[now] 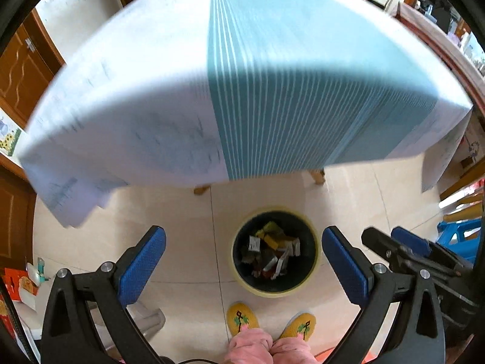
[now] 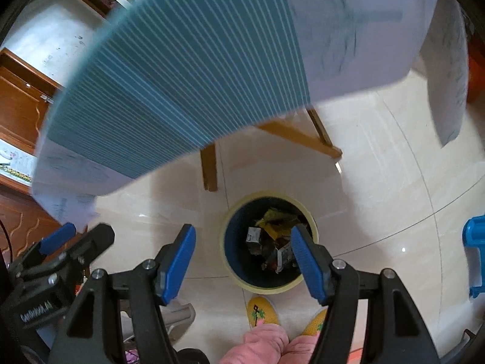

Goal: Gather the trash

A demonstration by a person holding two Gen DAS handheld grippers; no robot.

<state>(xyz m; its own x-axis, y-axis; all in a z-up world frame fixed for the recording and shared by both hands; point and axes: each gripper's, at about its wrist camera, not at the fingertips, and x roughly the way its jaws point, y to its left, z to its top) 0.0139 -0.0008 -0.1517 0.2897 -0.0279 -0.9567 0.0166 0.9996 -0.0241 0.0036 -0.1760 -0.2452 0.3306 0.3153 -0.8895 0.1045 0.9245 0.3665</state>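
A round yellow-rimmed bin (image 1: 315, 268) (image 2: 225, 257) stands on the tiled floor, and several crumpled wrappers (image 1: 272, 253) (image 2: 266, 242) lie in its dark inside. My left gripper (image 1: 244, 253) hangs high over the floor, open, with nothing between its blue pads; the bin shows in the gap. My right gripper (image 2: 244, 250) is open and empty too, above the bin's left side. In the left wrist view the right gripper (image 1: 394, 242) shows at the right; in the right wrist view the left gripper (image 2: 78, 236) shows at the left.
A table under a white and teal striped cloth (image 1: 272, 75) (image 2: 182, 75) fills the upper view, its wooden legs (image 2: 209, 166) just behind the bin. A person's yellow slippers (image 1: 242, 318) (image 2: 262, 314) stand in front of the bin. A blue plastic stool (image 2: 474, 254) stands at the right.
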